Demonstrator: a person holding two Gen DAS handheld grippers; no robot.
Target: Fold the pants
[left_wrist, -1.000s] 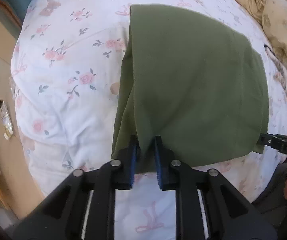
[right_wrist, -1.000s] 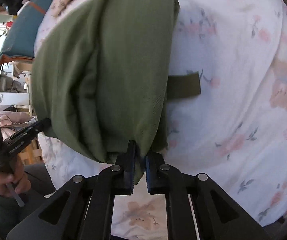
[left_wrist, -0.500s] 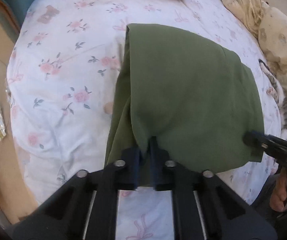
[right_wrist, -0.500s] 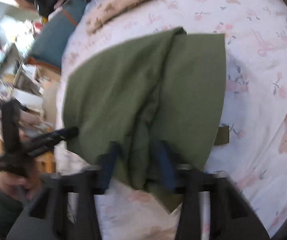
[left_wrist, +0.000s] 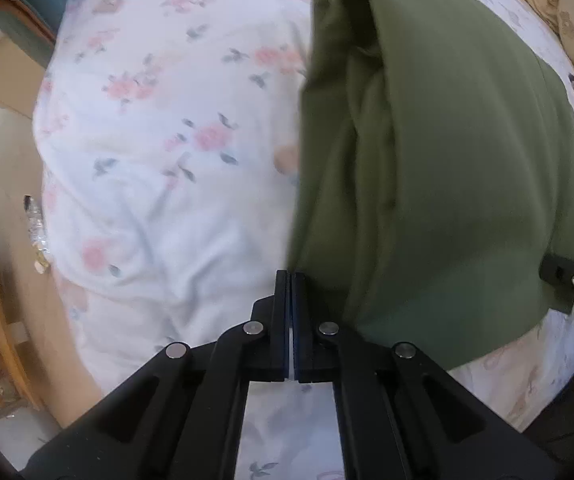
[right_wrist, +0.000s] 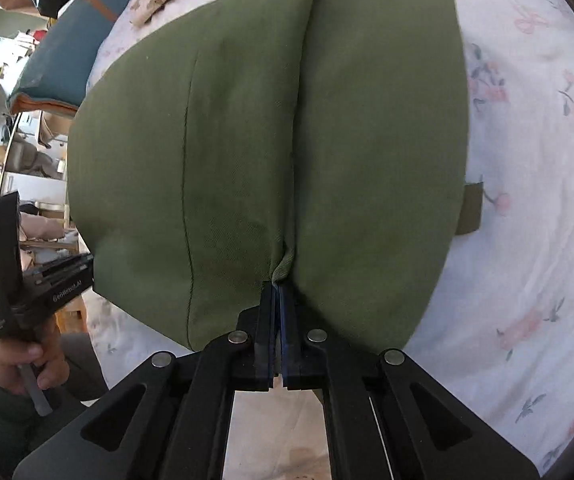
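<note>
1. The green pants (right_wrist: 271,152) lie on the bed (left_wrist: 159,184), doubled into a thick stack, and you've got their near edge at two corners.
2. Your right gripper (right_wrist: 275,292) is clamped on the near hem right where the two halves meet, so that layer lifts as one piece.
3. Your left gripper (left_wrist: 290,280) sits at the pants' left near corner, jaws pressed together. The cloth touches the tips, but whether any is caught between them I cannot tell.
4. Half a second ago the left jaws stood parted around the hem, further in from the corner; now they've closed and slid out to the edge.
5. The right view was blurred then; now it's sharp and nearer the fabric, so that hand seems to have settled.
</note>
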